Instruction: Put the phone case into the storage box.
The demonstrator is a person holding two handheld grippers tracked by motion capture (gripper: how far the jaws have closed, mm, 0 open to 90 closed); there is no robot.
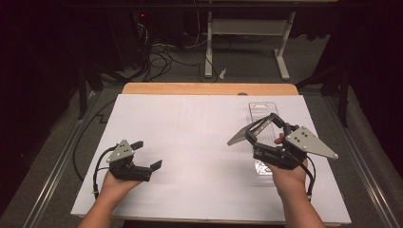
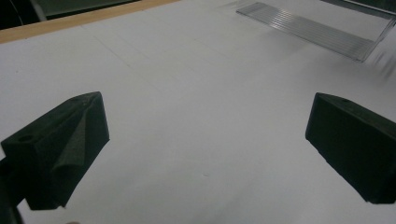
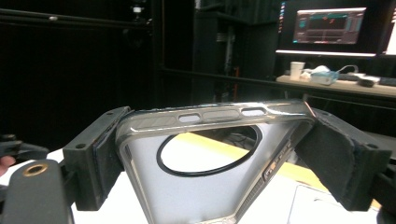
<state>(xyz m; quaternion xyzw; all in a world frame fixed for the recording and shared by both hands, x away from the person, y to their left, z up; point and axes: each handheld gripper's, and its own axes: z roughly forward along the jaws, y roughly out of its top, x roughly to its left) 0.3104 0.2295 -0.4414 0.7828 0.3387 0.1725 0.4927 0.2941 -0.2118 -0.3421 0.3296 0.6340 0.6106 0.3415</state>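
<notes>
two grippers — right gripper (image 1: 266,127) clamps phone case (image 3: 210,154), left gripper (image 1: 148,154) agape.

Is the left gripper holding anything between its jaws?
No, in the left gripper view the left gripper has its jaws wide apart, with bare white table between them.

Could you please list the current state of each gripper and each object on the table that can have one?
Left gripper: open, jaws wide apart, nothing between them, low over the white sheet.
Right gripper: shut on the clear plastic phone case, held lifted off the table and tilted.
Clear plastic phone case: gripped across its two long edges, black ring on its back visible.
Clear plastic packaging tray: lying flat on the white sheet, apparently empty.
</notes>
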